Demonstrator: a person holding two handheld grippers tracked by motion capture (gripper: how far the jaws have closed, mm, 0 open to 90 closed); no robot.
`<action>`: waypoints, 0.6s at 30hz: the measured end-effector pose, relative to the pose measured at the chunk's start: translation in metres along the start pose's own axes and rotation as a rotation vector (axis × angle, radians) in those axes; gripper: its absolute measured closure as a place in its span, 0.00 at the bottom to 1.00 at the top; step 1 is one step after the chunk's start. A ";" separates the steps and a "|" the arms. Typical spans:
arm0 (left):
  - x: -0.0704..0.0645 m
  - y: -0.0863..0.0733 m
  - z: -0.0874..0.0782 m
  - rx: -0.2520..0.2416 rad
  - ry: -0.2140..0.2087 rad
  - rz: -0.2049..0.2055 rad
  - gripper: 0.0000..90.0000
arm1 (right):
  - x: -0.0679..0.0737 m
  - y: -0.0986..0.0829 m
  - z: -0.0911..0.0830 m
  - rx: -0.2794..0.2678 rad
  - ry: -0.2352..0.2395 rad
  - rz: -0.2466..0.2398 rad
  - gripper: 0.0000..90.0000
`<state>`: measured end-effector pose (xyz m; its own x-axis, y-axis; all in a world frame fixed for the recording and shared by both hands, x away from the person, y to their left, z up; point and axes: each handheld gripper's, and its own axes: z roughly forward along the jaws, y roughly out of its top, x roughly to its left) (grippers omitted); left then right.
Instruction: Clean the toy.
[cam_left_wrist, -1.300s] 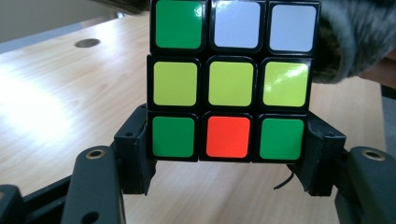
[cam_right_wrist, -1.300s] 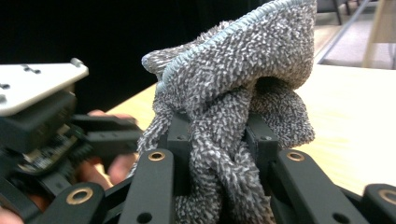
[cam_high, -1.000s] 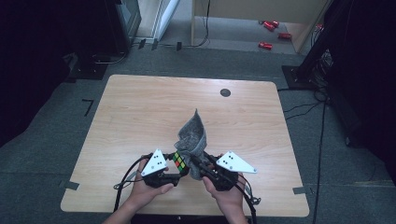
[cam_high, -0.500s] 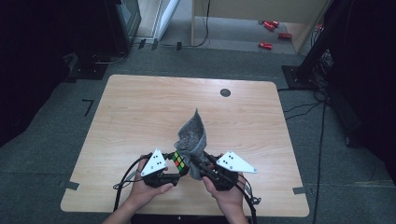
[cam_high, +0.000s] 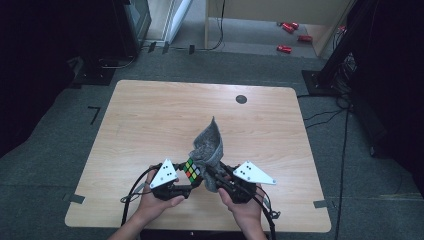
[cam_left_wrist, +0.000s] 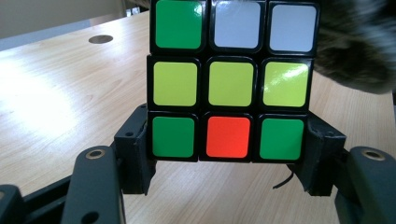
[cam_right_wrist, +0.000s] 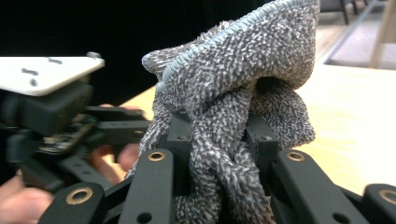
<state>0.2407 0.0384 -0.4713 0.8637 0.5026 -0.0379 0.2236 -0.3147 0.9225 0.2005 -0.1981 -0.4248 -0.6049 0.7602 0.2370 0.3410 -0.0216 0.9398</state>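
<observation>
A Rubik's cube (cam_high: 191, 170) with green, yellow, white and red tiles is clamped between the jaws of my left gripper (cam_high: 187, 176), held above the wooden table (cam_high: 165, 115) near its front edge. Up close the cube (cam_left_wrist: 229, 79) faces the left gripper view, and the left gripper (cam_left_wrist: 229, 161) pinches its bottom row. My right gripper (cam_high: 212, 176) is shut on a grey fuzzy cloth (cam_high: 209, 145) that stands bunched upward and touches the cube's right side. In the right gripper view the cloth (cam_right_wrist: 238, 98) bulges out between the jaws of the right gripper (cam_right_wrist: 217, 140).
A round dark cable hole (cam_high: 241, 99) sits near the table's far edge. Beyond the table lie a grey carpet, dark cabinets, cables and red objects (cam_high: 285, 48) on the floor. In the right gripper view the left gripper and hand (cam_right_wrist: 51, 121) sit close at left.
</observation>
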 end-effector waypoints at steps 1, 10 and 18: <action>-0.002 0.000 0.001 0.003 -0.004 0.000 0.38 | 0.003 0.001 0.000 -0.006 0.013 -0.009 0.77; -0.007 0.002 0.001 -0.002 -0.011 0.027 0.38 | -0.004 -0.001 -0.001 -0.003 -0.023 -0.012 0.77; -0.012 -0.001 0.006 0.009 -0.023 0.031 0.38 | 0.006 0.002 -0.001 -0.007 0.028 -0.039 0.77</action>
<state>0.2332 0.0278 -0.4739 0.8803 0.4740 -0.0180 0.2006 -0.3374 0.9197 0.1969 -0.1943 -0.4217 -0.6379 0.7420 0.2065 0.3114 0.0032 0.9503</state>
